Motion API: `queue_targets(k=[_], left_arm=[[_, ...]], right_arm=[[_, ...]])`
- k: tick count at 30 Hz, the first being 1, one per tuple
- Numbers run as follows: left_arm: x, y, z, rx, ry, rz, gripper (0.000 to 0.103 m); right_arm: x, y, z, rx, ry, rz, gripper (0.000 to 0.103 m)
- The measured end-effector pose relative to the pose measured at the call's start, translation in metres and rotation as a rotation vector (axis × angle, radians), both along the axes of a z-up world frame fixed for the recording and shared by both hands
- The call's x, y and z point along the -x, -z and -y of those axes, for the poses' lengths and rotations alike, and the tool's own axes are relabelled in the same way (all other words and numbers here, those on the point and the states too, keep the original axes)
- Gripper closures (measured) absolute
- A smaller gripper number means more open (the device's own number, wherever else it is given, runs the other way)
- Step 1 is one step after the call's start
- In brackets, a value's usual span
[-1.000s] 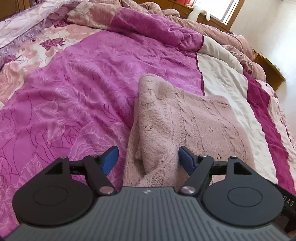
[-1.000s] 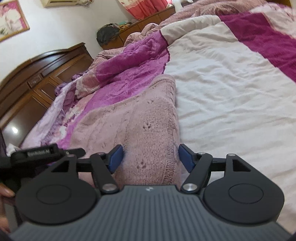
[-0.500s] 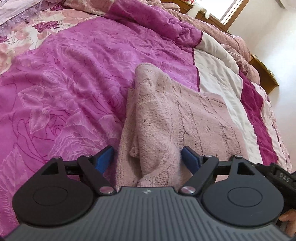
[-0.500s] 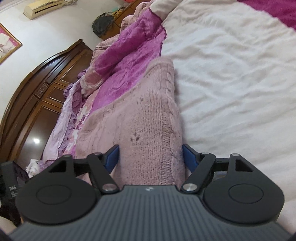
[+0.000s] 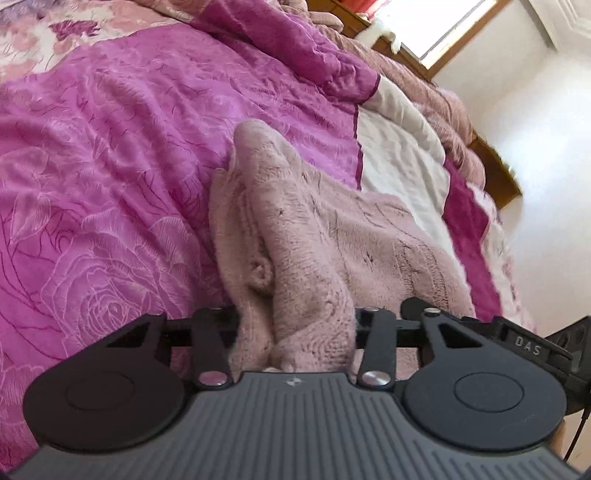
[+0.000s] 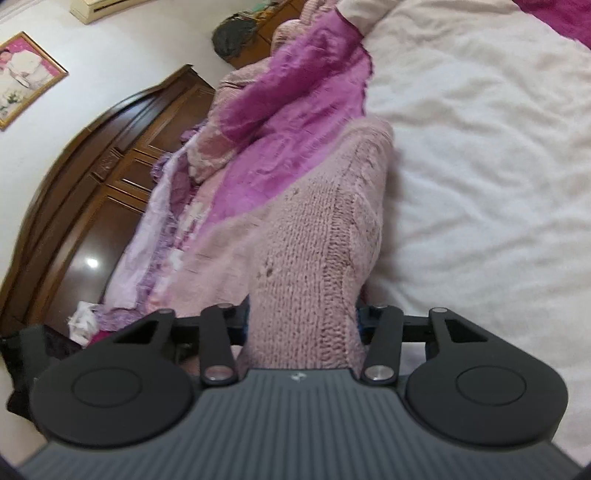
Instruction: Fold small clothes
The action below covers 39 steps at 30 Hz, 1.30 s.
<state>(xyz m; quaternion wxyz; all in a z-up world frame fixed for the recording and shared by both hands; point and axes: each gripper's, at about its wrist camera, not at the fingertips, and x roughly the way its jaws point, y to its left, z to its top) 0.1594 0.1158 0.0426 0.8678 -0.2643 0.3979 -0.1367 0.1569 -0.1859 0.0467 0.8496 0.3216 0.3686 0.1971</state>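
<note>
Both claws are closing on the pink sweater (image 5: 332,236), left claw (image 5: 295,325) and right claw (image 6: 303,321) each pinching its near edge. Ahead spreads the bed (image 6: 480,166): a magenta quilt (image 5: 110,166) beyond the left claw, and a wooden headboard (image 6: 92,177).

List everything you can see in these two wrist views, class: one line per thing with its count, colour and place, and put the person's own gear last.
knitted sweater: one, dusty pink, on the bed, near edge bunched between both grippers' jaws
quilt: one, magenta with rose pattern and cream panels, covering the bed
bunched bedding: one heap, purple and pink, at the far end of the bed
headboard: one, dark brown wood, at the left in the right wrist view
framed picture: one, gold frame, on the white wall
window: one, bright, top right of the left wrist view
left gripper: one, black, jaws closing on the sweater
right gripper: one, black with blue pads, jaws closing on the sweater
</note>
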Motion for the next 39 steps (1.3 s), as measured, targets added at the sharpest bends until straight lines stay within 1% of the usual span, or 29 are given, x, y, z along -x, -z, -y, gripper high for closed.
queue_targets(k=[3, 7, 11, 17, 21, 23, 25, 28, 30, 32, 34, 36, 39], left_arm=[[0.006, -0.009, -0.001, 0.024, -0.001, 0.013, 0.062], [0.018, -0.029, 0.002, 0.051, 0.018, 0.044, 0.064], [0.036, -0.043, 0.014, 0.085, 0.044, 0.047, 0.064], [0.077, -0.057, 0.051, 0.096, 0.123, 0.047, 0.064], [0.112, -0.052, 0.079, 0.097, 0.172, 0.022, 0.064], [0.128, -0.046, 0.092, 0.072, 0.192, 0.008, 0.064], [0.142, -0.037, 0.103, 0.026, 0.203, -0.001, 0.064], [0.153, -0.021, 0.113, -0.044, 0.195, -0.031, 0.063], [0.157, -0.013, 0.115, -0.092, 0.192, -0.038, 0.059], [0.162, -0.01, 0.115, -0.134, 0.19, -0.033, 0.055], [0.166, -0.01, 0.114, -0.154, 0.186, -0.024, 0.053], [0.167, -0.01, 0.114, -0.173, 0.18, -0.019, 0.046], [0.174, -0.012, 0.111, -0.191, 0.172, -0.013, 0.044]], right_arm=[[0.002, -0.02, 0.002, -0.047, -0.011, 0.012, 0.056], [0.014, -0.044, 0.009, -0.055, -0.014, 0.043, 0.056], [0.037, -0.059, 0.027, -0.077, 0.011, 0.04, 0.056], [0.097, -0.068, 0.066, -0.087, 0.069, 0.031, 0.056], [0.138, -0.06, 0.09, -0.087, 0.103, 0.005, 0.056], [0.155, -0.05, 0.098, -0.072, 0.115, -0.021, 0.056], [0.165, -0.034, 0.105, -0.053, 0.137, -0.063, 0.056], [0.171, -0.008, 0.108, -0.025, 0.159, -0.114, 0.055], [0.172, 0.007, 0.105, 0.026, 0.171, -0.138, 0.052], [0.174, 0.015, 0.1, 0.077, 0.169, -0.134, 0.045], [0.179, 0.016, 0.098, 0.107, 0.17, -0.109, 0.043], [0.184, 0.013, 0.097, 0.134, 0.171, -0.093, 0.04], [0.192, 0.006, 0.098, 0.168, 0.175, -0.079, 0.04]])
